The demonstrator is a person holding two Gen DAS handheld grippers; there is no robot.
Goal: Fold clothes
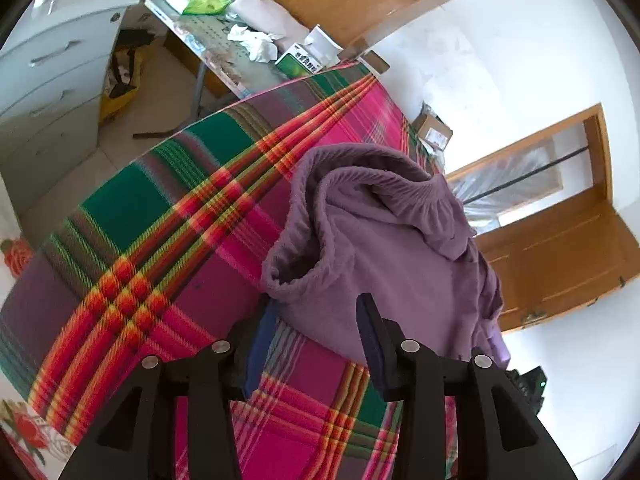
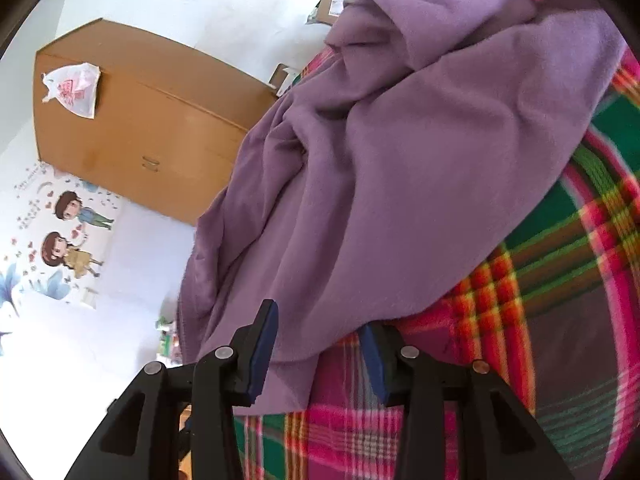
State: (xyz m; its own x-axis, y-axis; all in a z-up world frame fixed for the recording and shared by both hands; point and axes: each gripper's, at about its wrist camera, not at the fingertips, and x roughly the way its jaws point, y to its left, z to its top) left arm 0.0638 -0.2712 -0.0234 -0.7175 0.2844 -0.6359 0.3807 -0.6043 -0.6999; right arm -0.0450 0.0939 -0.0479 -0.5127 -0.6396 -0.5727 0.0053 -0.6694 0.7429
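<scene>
A purple fleece garment lies crumpled on a bed covered by a pink, green and red plaid sheet; its elastic waistband bunches up toward the far side. My left gripper stands open at the garment's near hem. Its left finger is partly hidden under the cloth and its right finger is in front of it. In the right wrist view the same garment drapes over the plaid sheet. My right gripper is open with the hem hanging loosely between the blue pads.
Left of the bed stand white drawers and a cluttered folding table. A cardboard box sits past the bed's far corner, near a wooden door. A wooden cabinet with a plastic bag stands against the stickered wall.
</scene>
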